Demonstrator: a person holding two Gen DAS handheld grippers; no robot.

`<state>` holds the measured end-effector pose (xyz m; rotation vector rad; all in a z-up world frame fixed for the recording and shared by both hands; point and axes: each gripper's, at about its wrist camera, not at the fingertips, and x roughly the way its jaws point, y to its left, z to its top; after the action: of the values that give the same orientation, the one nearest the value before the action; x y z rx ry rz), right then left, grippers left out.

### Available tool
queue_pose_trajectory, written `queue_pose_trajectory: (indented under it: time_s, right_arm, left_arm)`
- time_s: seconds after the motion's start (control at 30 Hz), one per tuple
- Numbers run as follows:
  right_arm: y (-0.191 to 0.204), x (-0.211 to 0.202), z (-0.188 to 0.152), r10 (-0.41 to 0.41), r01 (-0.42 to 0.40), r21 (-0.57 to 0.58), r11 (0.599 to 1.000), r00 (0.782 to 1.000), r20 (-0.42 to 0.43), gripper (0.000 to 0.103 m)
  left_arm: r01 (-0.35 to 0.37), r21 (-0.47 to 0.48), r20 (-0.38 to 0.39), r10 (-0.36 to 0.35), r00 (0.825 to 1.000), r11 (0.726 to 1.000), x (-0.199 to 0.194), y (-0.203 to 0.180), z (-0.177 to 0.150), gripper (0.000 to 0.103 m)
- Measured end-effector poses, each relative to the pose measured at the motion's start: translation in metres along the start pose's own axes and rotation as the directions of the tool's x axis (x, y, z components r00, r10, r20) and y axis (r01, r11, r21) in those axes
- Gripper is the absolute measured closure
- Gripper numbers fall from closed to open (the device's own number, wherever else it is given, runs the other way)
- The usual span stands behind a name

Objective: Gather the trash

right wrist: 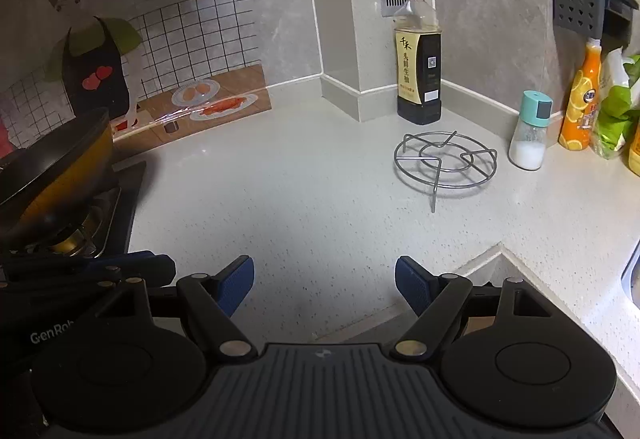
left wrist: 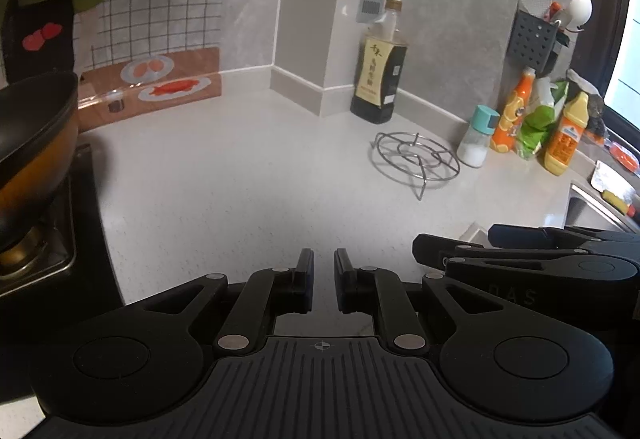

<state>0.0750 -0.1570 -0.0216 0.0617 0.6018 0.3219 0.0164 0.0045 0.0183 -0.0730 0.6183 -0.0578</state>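
Note:
My left gripper (left wrist: 323, 263) hovers over the pale kitchen counter (left wrist: 240, 179) with its jaws nearly together and nothing between them. My right gripper (right wrist: 324, 275) hovers over the same counter (right wrist: 300, 179) with its blue-padded jaws wide apart and empty. Each gripper shows at the edge of the other's view: the right one at lower right in the left wrist view (left wrist: 520, 259), the left one at lower left in the right wrist view (right wrist: 88, 271). No loose trash shows on the counter in front of either gripper.
A wire trivet (right wrist: 446, 161), a soy sauce bottle (right wrist: 419, 59), a salt shaker (right wrist: 530, 131), an orange bottle (right wrist: 580, 103) and a green bag (right wrist: 616, 111) stand at the back right. A pan (right wrist: 56, 163) sits on the stove at left. A sink rim (left wrist: 592, 199) is at right.

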Motion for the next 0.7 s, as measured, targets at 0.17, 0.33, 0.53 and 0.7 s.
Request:
queue_pose_trajectory:
  time_s: [0.17,0.33,0.53,0.7]
  right_arm:
    - [0.0004,0.0005,-0.0001,-0.003,0.003,0.001,1.0,1.0,-0.003,0.024]
    - [0.0023,0.0008,-0.0009,-0.003,0.003,-0.004,1.0,1.0,-0.007,0.024]
    - [0.0024,0.0002,-0.0022,-0.01,0.01,-0.002,1.0,1.0,-0.006,0.024]
    - [0.004,0.0003,-0.0027,-0.008,0.008,-0.004,1.0,1.0,-0.008,0.024]
  left_arm:
    - [0.003,-0.001,0.0,-0.003,1.0,1.0,-0.0008,0.0006,-0.0008,0.089]
    - [0.004,0.0,0.001,-0.004,1.0,1.0,-0.0011,0.0003,-0.001,0.089]
    - [0.011,0.001,0.001,-0.011,1.0,1.0,-0.0033,-0.0013,-0.0026,0.089]
    - [0.008,-0.008,0.001,-0.008,1.0,1.0,-0.0036,0.0,-0.0024,0.089]
